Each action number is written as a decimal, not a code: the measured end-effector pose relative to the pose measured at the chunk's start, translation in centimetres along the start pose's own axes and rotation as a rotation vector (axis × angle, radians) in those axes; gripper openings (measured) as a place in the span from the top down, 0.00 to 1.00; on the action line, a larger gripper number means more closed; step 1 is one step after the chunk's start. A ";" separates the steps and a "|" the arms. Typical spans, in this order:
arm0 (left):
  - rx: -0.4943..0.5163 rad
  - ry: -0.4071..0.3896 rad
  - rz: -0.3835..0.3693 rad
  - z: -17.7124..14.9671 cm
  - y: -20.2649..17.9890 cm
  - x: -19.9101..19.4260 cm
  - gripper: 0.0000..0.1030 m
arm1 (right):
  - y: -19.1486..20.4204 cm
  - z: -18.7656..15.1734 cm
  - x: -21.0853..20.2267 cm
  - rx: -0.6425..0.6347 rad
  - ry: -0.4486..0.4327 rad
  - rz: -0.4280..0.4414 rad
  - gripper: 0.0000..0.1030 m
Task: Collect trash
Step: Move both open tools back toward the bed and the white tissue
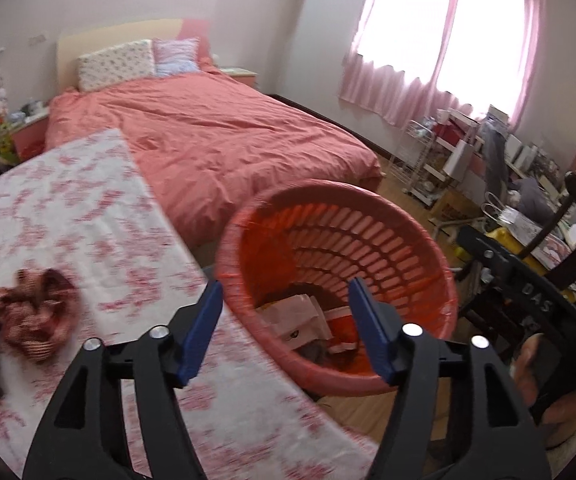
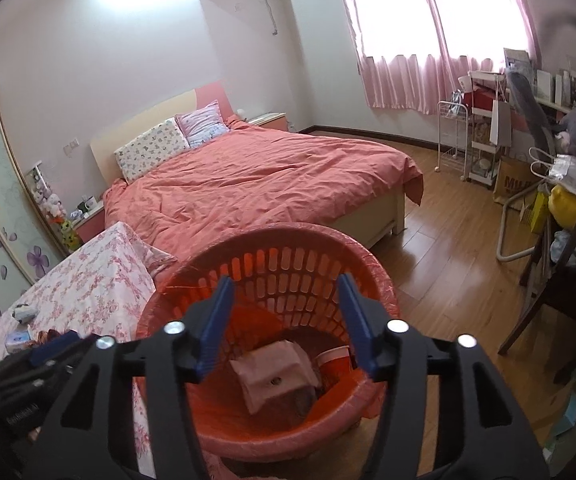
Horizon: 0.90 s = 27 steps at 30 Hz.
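Note:
A red slatted basket (image 1: pixel 327 192) with a red liner stands beside the floral-cloth table (image 1: pixel 88 220). Inside it lie a pale pink paper bag (image 1: pixel 299 316) and a red cup (image 1: pixel 341 324). My left gripper (image 1: pixel 284 284) is open over the basket's near rim, with nothing between its blue pads. From the right wrist view, my right gripper (image 2: pixel 286 280) is open above the basket (image 2: pixel 288 232), nothing between its pads, the paper bag (image 2: pixel 272 376) and red cup (image 2: pixel 333 364) below. A crumpled red patterned piece (image 1: pixel 36 320) lies on the table, left of the left gripper.
A bed (image 2: pixel 268 176) with a salmon cover fills the room's middle. Dark wooden chair (image 2: pixel 547 312) and cluttered desk and shelves (image 2: pixel 487 136) stand at the right on the wood floor (image 2: pixel 447 260). Small packs (image 2: pixel 20 336) sit on the table (image 2: pixel 88 280).

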State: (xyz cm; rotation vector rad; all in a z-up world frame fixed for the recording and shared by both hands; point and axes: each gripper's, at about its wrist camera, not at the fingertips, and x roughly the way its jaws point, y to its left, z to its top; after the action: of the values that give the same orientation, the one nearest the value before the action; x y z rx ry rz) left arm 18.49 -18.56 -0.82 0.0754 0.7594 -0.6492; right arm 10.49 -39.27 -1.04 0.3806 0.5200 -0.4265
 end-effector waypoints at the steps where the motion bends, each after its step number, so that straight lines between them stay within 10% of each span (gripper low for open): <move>1: -0.002 -0.005 0.015 -0.1 0.4 -0.4 0.32 | 0.4 -0.1 -0.3 -0.014 -0.002 -0.002 0.38; 27: -0.278 -0.120 0.515 -7.7 20.8 -16.2 0.13 | 19.0 -5.9 -3.1 -0.251 0.131 0.276 0.31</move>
State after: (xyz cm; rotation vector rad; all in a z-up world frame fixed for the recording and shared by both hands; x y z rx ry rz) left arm 16.93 8.80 0.85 -0.0241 0.6721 -0.0555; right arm 14.82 -19.68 0.46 0.2340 0.6312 -0.0681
